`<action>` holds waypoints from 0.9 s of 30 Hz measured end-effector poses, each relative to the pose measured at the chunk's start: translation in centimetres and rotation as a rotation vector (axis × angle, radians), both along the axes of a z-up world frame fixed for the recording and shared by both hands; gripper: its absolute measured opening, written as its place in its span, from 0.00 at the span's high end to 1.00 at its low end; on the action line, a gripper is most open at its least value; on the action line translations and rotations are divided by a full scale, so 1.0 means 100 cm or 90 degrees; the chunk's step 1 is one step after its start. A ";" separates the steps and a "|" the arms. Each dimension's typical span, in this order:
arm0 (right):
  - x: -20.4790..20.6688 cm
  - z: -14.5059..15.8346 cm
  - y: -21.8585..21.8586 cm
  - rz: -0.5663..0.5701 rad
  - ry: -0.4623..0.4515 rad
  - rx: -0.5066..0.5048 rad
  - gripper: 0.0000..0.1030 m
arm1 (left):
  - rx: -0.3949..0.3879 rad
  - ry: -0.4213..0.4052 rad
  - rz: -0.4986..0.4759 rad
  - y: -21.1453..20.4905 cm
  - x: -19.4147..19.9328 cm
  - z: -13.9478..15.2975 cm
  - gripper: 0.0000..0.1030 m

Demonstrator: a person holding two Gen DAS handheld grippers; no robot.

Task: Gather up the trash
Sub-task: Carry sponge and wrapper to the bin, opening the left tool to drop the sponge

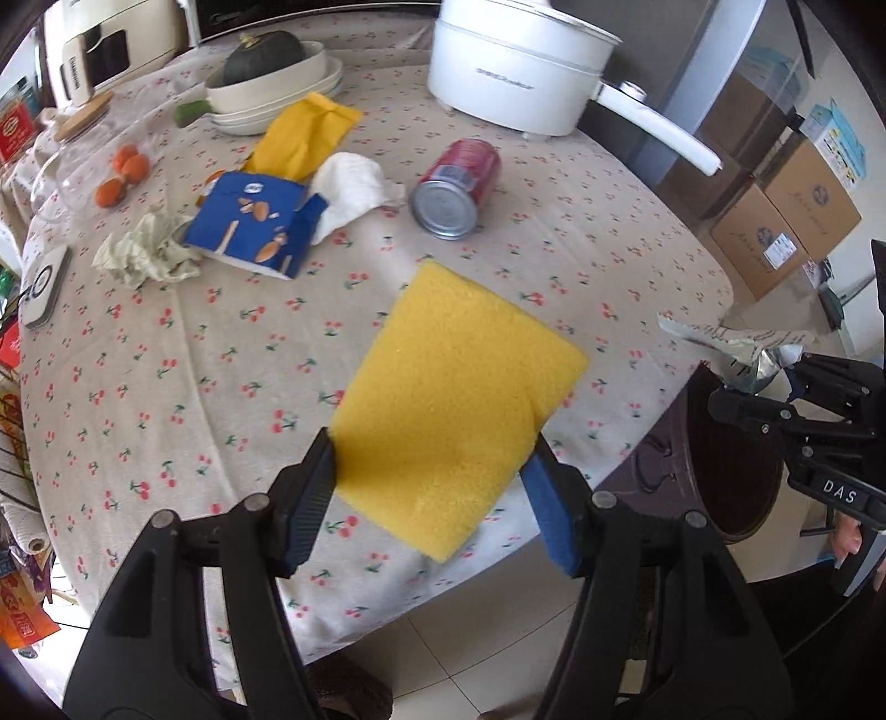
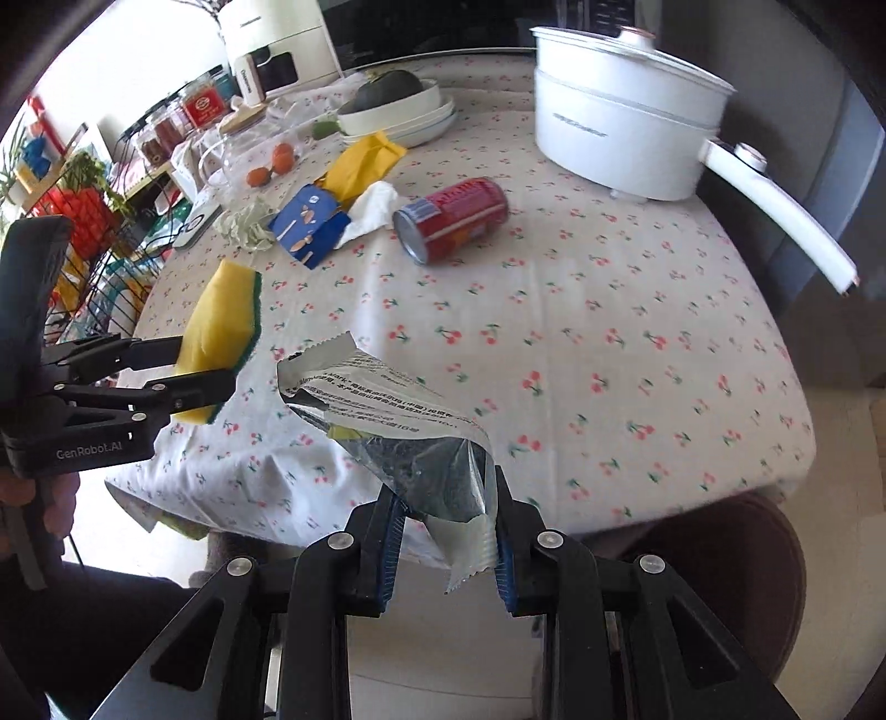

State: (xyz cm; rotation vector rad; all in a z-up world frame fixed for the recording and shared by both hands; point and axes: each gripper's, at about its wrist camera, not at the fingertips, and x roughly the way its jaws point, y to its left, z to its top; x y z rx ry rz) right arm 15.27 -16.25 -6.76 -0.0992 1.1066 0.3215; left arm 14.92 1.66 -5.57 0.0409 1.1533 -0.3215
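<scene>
Trash was split between both tools and the desk (image 1: 166,354). Right tool (image 2: 446,531) was clenched on a torn foil wrapper (image 2: 387,410), lifted off the cloth at the near desk edge, probably headed for the dark brown bin (image 1: 731,459) below that edge. Left tool (image 1: 429,487) was clamped across a yellow sponge (image 1: 459,399), held clear above the desk; likely kept ready for wiping, not as trash. Still lying on the desk: red can (image 1: 457,185) on its side, blue snack box (image 1: 249,221), white tissue (image 1: 351,185), crumpled greenish paper (image 1: 147,252), yellow cloth (image 1: 304,135). White electric pot (image 1: 515,69) and stacked dishes with a squash (image 1: 266,52) stood at the back. Bin mostly cut off in both views, contents not visible. Wrapper print unreadable. Person shown only as fingers on the handles.
</scene>
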 end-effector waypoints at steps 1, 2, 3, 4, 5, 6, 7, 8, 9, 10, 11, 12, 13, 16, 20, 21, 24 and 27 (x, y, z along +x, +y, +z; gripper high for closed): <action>-0.005 0.002 -0.014 -0.014 -0.001 0.001 0.72 | 0.000 -0.002 -0.013 -0.010 -0.001 0.001 0.36; -0.008 0.002 -0.024 -0.027 -0.001 0.002 0.72 | -0.001 -0.004 -0.025 -0.019 -0.002 0.002 0.36; -0.012 0.003 -0.039 -0.044 0.000 0.004 0.72 | -0.002 -0.004 -0.036 -0.029 -0.003 0.002 0.36; -0.015 0.003 -0.050 -0.058 0.001 0.006 0.72 | -0.004 -0.004 -0.046 -0.039 -0.004 0.001 0.36; -0.019 0.003 -0.064 -0.076 0.003 0.008 0.72 | -0.007 -0.003 -0.056 -0.048 -0.004 0.001 0.36; -0.023 0.004 -0.078 -0.092 0.005 0.010 0.72 | -0.011 -0.001 -0.066 -0.058 -0.006 0.000 0.36; -0.026 0.003 -0.090 -0.108 0.007 0.011 0.72 | -0.016 0.002 -0.078 -0.068 -0.008 -0.001 0.36; -0.030 0.002 -0.101 -0.124 0.009 0.012 0.72 | -0.020 0.005 -0.092 -0.079 -0.009 -0.002 0.36; -0.034 0.001 -0.112 -0.138 0.012 0.012 0.72 | -0.023 0.006 -0.106 -0.091 -0.012 -0.003 0.36; -0.038 -0.001 -0.121 -0.149 0.014 0.011 0.72 | -0.024 0.006 -0.121 -0.102 -0.015 -0.004 0.36; -0.042 -0.002 -0.131 -0.161 0.016 0.011 0.72 | -0.025 0.006 -0.136 -0.113 -0.017 -0.005 0.36; -0.046 -0.004 -0.141 -0.171 0.018 0.010 0.72 | -0.025 0.006 -0.150 -0.124 -0.019 -0.006 0.36; -0.051 -0.006 -0.151 -0.182 0.021 0.010 0.72 | -0.027 0.005 -0.164 -0.136 -0.022 -0.006 0.36; -0.064 -0.011 -0.179 -0.211 0.027 0.006 0.72 | -0.036 0.006 -0.203 -0.166 -0.029 -0.010 0.36; -0.082 -0.017 -0.208 -0.245 0.036 0.003 0.72 | -0.038 0.009 -0.246 -0.203 -0.038 -0.020 0.35; -0.086 -0.019 -0.215 -0.253 0.039 0.003 0.72 | -0.036 0.010 -0.253 -0.210 -0.039 -0.023 0.35; -0.095 -0.024 -0.232 -0.270 0.047 0.001 0.72 | -0.035 0.010 -0.271 -0.228 -0.042 -0.031 0.35; -0.102 -0.027 -0.245 -0.284 0.052 -0.001 0.72 | -0.010 -0.021 -0.289 -0.241 -0.046 -0.034 0.27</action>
